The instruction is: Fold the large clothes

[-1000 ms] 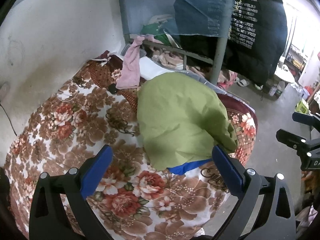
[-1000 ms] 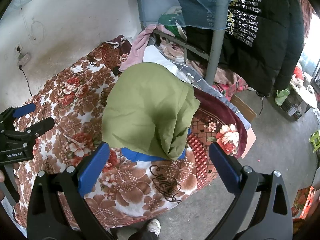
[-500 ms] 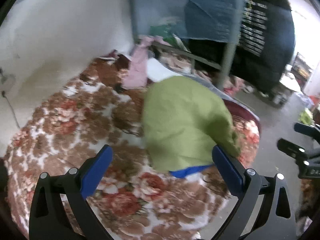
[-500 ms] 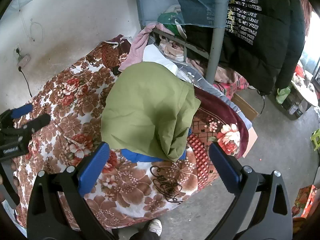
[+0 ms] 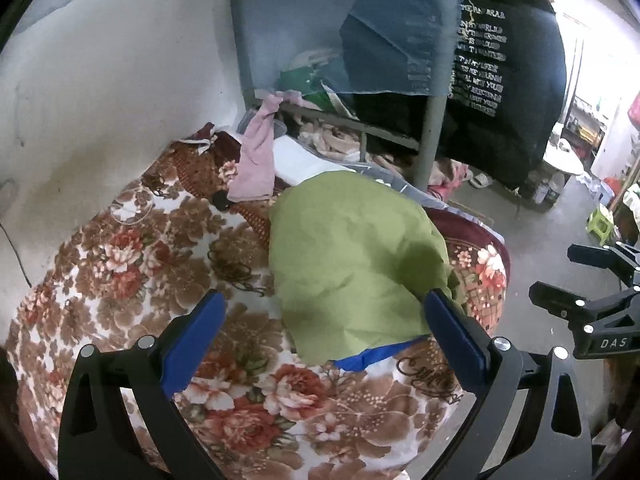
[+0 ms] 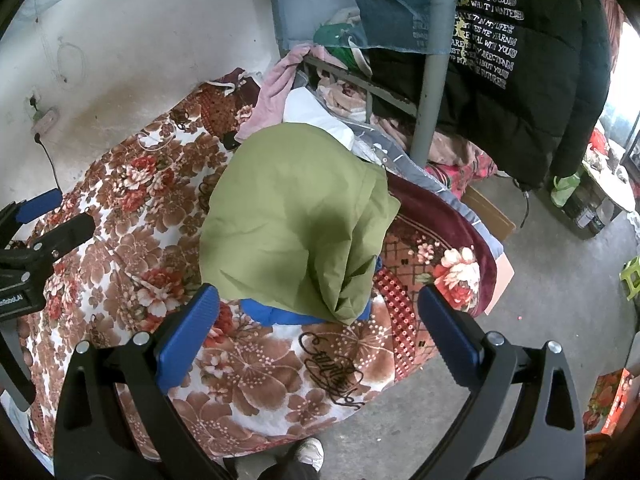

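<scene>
Lying beyond both open grippers' fingertips [image 5: 444,312], green garment [image 6: 296,220]

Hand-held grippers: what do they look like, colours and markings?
Both alike: the left hand-held gripper and the right hand-held gripper have black, cut-out arms with silver screws and flat blue pads. The right one's side reads "DAS". No cables or sleeves visible.
</scene>
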Available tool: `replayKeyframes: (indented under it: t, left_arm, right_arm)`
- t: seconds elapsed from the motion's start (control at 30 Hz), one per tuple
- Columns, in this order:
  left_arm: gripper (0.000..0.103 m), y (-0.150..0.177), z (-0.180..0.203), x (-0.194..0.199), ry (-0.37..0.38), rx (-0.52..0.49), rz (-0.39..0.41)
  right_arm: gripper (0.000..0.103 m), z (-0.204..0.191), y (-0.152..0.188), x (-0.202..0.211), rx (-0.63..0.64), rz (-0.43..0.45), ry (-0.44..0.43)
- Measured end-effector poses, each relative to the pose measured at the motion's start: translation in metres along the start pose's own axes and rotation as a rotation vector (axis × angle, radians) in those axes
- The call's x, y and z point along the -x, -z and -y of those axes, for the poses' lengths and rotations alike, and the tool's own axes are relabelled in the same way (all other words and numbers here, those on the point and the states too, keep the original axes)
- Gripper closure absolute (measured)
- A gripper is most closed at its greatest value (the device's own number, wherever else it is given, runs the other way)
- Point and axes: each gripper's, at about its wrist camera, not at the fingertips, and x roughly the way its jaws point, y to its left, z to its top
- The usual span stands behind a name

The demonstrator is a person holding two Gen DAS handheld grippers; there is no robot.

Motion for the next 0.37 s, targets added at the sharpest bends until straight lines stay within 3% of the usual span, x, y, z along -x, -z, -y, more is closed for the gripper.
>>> replayKeyframes:
  t: [0.37]
  left_arm:
    - [0.005,-0.0003,0.0021,-0.0033,0.015,-0.012,-0.027]
  right_arm:
    - [0.005,-0.0001,-0.0014,-0.0036,0.000,0.001,-0.011]
